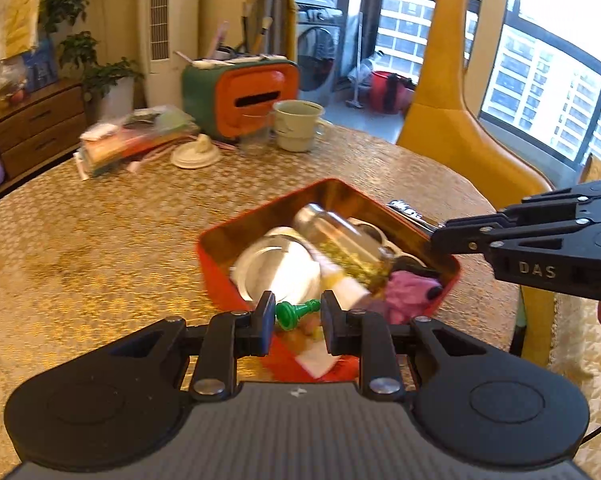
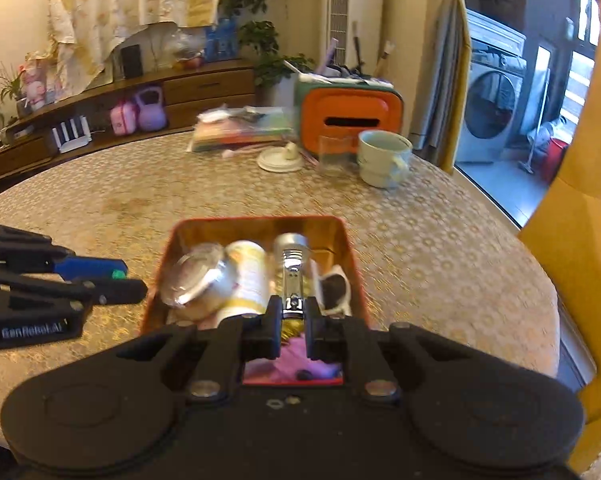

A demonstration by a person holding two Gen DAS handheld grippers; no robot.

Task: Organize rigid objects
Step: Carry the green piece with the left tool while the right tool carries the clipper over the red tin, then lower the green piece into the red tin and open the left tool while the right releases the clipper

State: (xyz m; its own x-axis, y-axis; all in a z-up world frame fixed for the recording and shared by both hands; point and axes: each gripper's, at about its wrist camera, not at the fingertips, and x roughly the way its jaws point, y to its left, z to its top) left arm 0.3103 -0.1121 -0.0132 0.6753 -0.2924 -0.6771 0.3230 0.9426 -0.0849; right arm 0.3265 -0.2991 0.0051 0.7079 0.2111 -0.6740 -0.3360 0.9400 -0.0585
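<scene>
Over the red tin [image 2: 352, 264], right gripper [image 2: 293, 307] clamps nail clippers [image 2: 290, 280]; left gripper [image 1: 296, 314] pinches green pawn [image 1: 296, 312].

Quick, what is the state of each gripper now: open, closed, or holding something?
Left gripper: closed on the green chess pawn, near the red tin.
Right gripper: closed on the metal nail clipper, above the tin.

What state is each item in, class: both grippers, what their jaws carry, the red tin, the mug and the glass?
Left gripper: shut on green chess pawn, over the tin's near edge.
Right gripper: shut on nail clipper, above the tin.
Red tin: open, no lid on it, holding several items.
Mug: upright on the table.
Glass: upright beside the mug.
</scene>
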